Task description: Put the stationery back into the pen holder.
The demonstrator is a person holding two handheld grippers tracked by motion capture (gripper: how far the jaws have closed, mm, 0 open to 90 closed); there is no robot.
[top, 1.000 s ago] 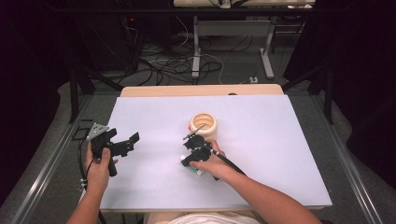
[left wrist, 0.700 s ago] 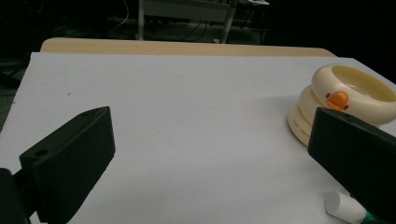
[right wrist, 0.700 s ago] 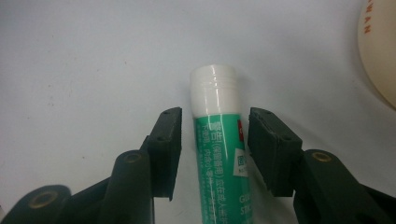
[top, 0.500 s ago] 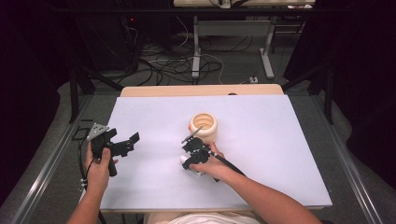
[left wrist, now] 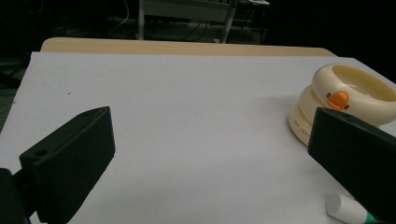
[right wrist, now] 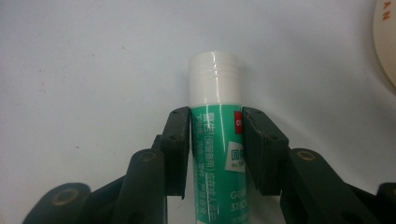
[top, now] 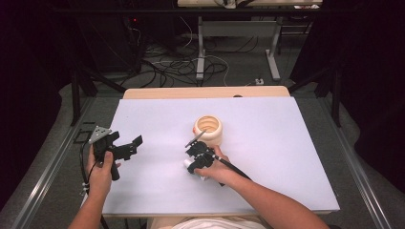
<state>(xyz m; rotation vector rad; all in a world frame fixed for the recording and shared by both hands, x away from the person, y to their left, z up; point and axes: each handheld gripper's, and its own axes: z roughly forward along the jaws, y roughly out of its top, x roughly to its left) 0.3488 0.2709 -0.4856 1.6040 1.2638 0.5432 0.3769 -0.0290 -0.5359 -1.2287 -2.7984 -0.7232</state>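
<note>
A green glue stick [right wrist: 215,154] with a white cap lies along the white table between the jaws of my right gripper [right wrist: 217,140], which is shut on its body. In the high view that gripper [top: 195,163] sits just in front of a cream round holder [top: 208,130], the stick's white cap [top: 188,166] poking out to the left. My left gripper [top: 134,146] hovers over the table's left side, open and holding nothing. In the left gripper view, the holder [left wrist: 345,105] with its orange button stands at the right, and the stick's cap [left wrist: 343,208] shows at the bottom right.
The white sheet [top: 267,143] covers the table, with a wooden strip [top: 205,92] along its far edge. Cables and desk legs lie on the floor beyond. The holder's rim [right wrist: 385,42] is close at the top right of the right gripper view.
My right gripper has drawn back a little from the holder toward the near edge, still shut on the glue stick. The left gripper has stayed put.
</note>
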